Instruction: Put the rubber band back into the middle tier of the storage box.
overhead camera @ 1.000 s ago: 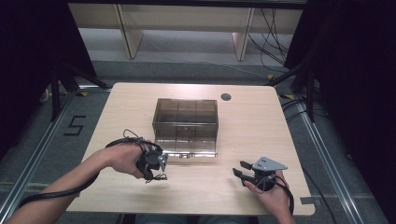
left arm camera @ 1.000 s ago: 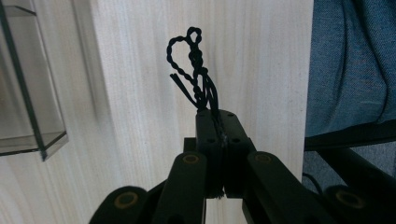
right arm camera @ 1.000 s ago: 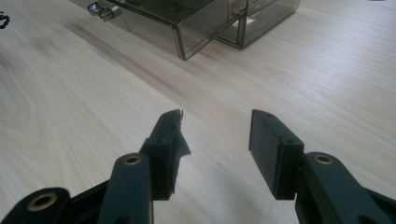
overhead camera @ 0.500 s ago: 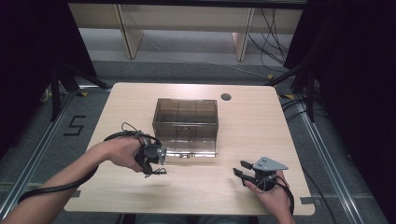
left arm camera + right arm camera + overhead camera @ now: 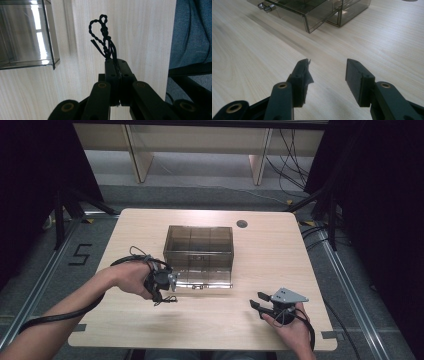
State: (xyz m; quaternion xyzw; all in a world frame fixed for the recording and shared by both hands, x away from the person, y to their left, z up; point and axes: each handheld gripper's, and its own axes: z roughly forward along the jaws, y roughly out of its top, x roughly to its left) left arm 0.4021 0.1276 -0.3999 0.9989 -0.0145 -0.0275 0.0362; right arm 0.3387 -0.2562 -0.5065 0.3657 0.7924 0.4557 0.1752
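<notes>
Surface: pale wooden table point(image 5: 210, 330), dark floor around it
Left gripper point(image 5: 115, 65): we find its jaws pinching a black braided cord point(image 5: 103, 37), held just beside the box's front left corner
Box: smoky clear drawer box point(image 5: 199, 247); bottom drawer point(image 5: 205, 280) already pulled out
Progress: we judge the cord picked up; stowing in the drawer remains
Right gripper point(image 5: 327, 75): jaws spread, empty, near the table's front edge

Pale wooden desk point(image 5: 150, 227), round grey grommet point(image 5: 242, 224) near its far edge, dark cables point(image 5: 280, 165) on the floor behind, wooden shelf legs point(image 5: 134, 155)
</notes>
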